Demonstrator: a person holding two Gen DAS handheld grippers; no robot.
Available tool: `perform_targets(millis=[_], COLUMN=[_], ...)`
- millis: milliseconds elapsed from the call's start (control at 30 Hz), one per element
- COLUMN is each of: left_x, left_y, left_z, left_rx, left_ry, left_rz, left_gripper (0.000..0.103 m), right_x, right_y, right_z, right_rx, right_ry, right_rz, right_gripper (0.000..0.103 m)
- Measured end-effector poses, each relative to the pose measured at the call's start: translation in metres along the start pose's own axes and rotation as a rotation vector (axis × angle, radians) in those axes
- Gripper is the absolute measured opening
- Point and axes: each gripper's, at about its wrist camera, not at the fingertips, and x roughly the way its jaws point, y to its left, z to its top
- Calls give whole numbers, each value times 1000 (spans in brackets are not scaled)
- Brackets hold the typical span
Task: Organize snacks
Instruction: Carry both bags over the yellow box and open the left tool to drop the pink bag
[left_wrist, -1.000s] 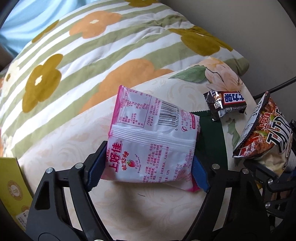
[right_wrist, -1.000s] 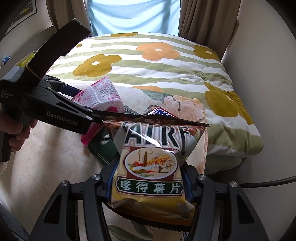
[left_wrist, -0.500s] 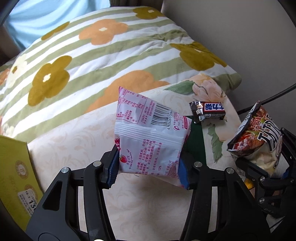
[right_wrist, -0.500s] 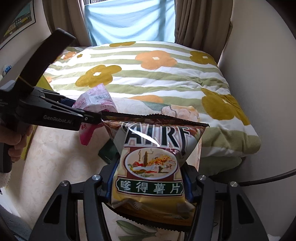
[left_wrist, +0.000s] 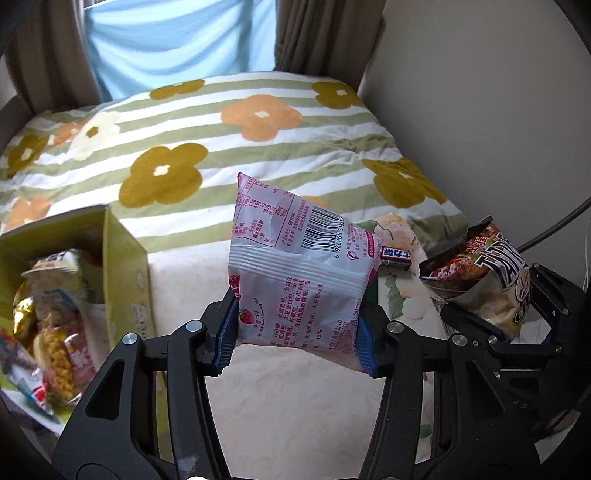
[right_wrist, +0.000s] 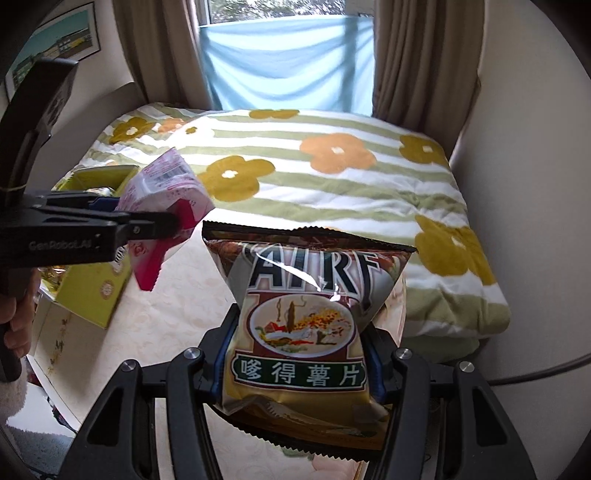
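The left hand-held gripper (left_wrist: 295, 332) pinches a pink snack packet (left_wrist: 295, 273), the right hand-held gripper (right_wrist: 297, 363) a chip bag (right_wrist: 306, 325), both above the cream counter (left_wrist: 295, 398) (a yellow snack box (left_wrist: 125, 266) stands left). Beyond lie a flowered striped quilt (left_wrist: 221, 147), brown curtains (right_wrist: 413, 55), and a blue-draped window (right_wrist: 291, 62).

Both grippers are matte black frames with silver screws and blue pads (left_wrist: 226, 334). The left gripper (right_wrist: 159, 225) bears pale "GenRobot.AI" lettering. The hand (right_wrist: 16, 325) wears what looks like a fuzzy white cuff.
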Motion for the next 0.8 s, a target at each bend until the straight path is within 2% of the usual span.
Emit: perform_targets(millis=[267,467,667,800], left_x=[-73,-113,-129,-128], left_y=[74,151,233,274], left_z=[-12,-25,-37,-41], left_rx=[-101,-158,-211,-224], left_ry=[-99,-135,-136,-124], left_rz=[61,103,128,119], left_gripper=[49,49,49,49], right_x=[-28,-29,-11,5], right_y=[67,139,215,251], right_z=[38,67,89,98], right_rx=[-95,-139,-166,-175], right_ry=[-105,-142,-133,-109], right_rz=[57,117,172,178], right_gripper=[53,53,53,53])
